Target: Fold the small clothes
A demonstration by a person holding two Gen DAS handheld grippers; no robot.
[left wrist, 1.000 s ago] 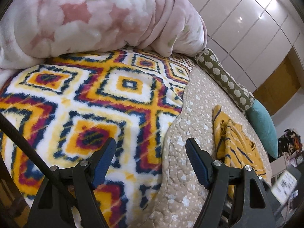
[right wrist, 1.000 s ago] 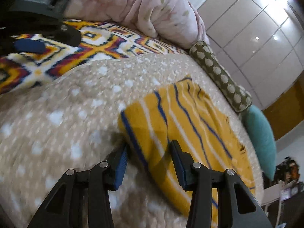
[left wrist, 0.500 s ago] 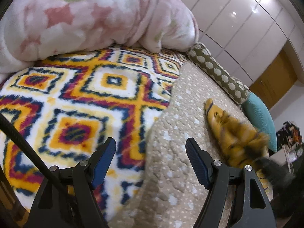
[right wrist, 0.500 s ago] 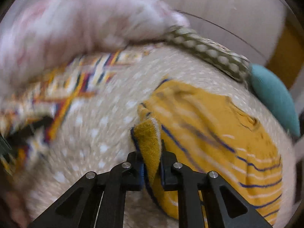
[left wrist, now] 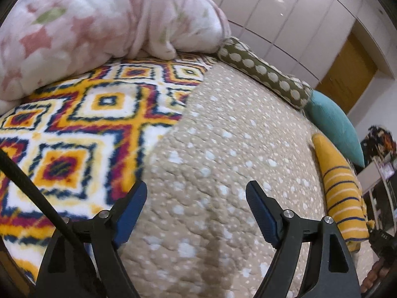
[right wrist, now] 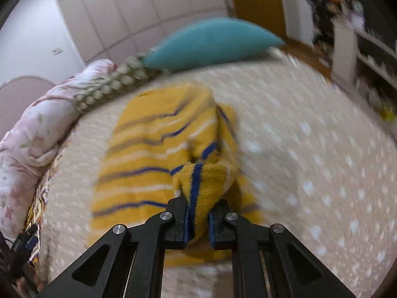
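A small yellow garment with blue and white stripes [right wrist: 153, 149] lies on the beige dotted quilt [right wrist: 310, 149]. My right gripper [right wrist: 198, 221] is shut on a bunched edge of it and holds that edge lifted over the rest of the cloth. In the left wrist view the same garment [left wrist: 342, 193] shows at the far right, folded over, near the right gripper. My left gripper [left wrist: 196, 211] is open and empty above the quilt [left wrist: 223, 136], well to the left of the garment.
A patterned orange, white and blue blanket [left wrist: 74, 124] covers the bed's left part. A pink floral duvet [left wrist: 99, 19] is piled behind it. An olive dotted bolster [left wrist: 263, 72] and a teal pillow [left wrist: 332, 124] lie along the far edge. White wardrobe doors stand behind.
My right gripper has closed on the garment's edge, lifted it and swung it over to the right. My left gripper stayed open and drifted right, off the patterned blanket onto the quilt.
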